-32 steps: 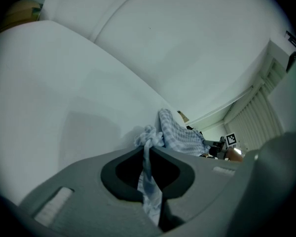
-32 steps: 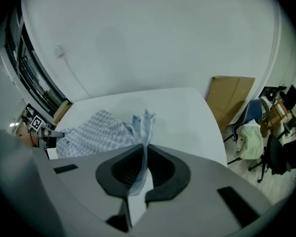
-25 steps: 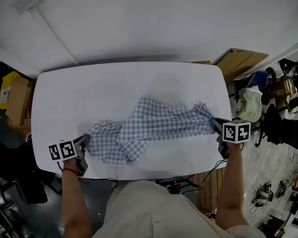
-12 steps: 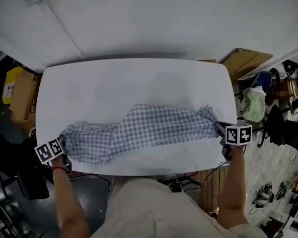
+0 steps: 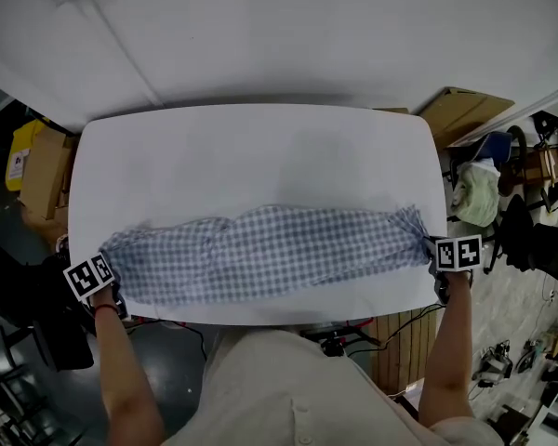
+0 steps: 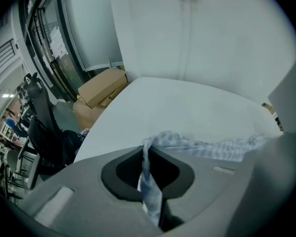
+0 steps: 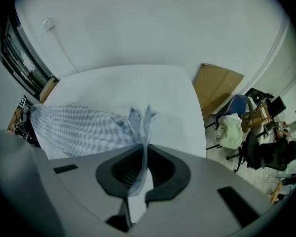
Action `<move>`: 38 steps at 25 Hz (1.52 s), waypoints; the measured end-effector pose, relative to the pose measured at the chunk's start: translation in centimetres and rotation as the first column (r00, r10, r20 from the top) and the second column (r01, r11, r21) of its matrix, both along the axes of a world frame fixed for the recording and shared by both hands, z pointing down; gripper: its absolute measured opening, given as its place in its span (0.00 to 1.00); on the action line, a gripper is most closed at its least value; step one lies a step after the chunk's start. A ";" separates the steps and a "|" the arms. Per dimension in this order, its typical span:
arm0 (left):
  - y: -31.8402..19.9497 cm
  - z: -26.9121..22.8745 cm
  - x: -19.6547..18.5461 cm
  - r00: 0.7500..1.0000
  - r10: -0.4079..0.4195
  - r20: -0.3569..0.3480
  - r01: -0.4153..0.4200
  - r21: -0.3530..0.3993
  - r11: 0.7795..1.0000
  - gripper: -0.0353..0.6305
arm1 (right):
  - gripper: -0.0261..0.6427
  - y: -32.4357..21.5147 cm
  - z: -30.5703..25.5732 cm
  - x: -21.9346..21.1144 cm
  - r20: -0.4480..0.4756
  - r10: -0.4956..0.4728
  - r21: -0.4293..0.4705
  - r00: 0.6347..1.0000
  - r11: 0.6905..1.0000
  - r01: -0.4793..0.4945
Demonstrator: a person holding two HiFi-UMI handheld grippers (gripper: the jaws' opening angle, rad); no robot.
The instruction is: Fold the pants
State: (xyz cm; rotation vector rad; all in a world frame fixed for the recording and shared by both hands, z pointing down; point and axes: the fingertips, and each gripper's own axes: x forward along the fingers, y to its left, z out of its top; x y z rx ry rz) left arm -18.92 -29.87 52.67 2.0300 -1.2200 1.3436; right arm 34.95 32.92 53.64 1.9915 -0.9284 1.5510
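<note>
The blue-and-white checked pants (image 5: 270, 254) lie stretched in a long band across the near part of the white table (image 5: 260, 156). My left gripper (image 5: 107, 282) is at the table's near left corner, shut on the left end of the pants (image 6: 147, 167). At the near right corner my right gripper (image 5: 439, 258) is shut on the other end of the pants (image 7: 138, 147), whose bunched edge fans out above the jaws. The cloth (image 7: 74, 127) runs off to the left in the right gripper view.
Cardboard boxes (image 5: 37, 175) stand on the floor left of the table, another box (image 5: 465, 110) at the far right. A chair with light cloth (image 5: 472, 193) and dark clutter sit to the right. A white wall (image 5: 279, 35) rises behind the table.
My left gripper has pulled its end of the pants far out to the left, and the right gripper has moved right. The crumpled, bunched cloth is now drawn out into a long flat band.
</note>
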 end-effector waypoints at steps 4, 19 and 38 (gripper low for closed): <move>-0.7 0.0 -0.5 0.999 0.002 0.032 -0.002 0.012 1.000 0.10 | 0.09 1.1 0.3 0.2 0.013 0.030 0.000 0.999 1.000 -0.030; -1.8 -7.2 3.6 0.985 0.039 -0.166 -0.004 0.207 0.978 0.21 | 0.10 0.8 0.9 -0.4 0.057 0.101 0.135 0.993 0.985 -0.108; 34.6 -16.3 44.7 0.020 0.770 -0.637 -0.921 0.288 0.261 0.23 | 0.10 -0.1 1.2 -2.6 0.068 0.140 0.309 0.988 0.939 -0.154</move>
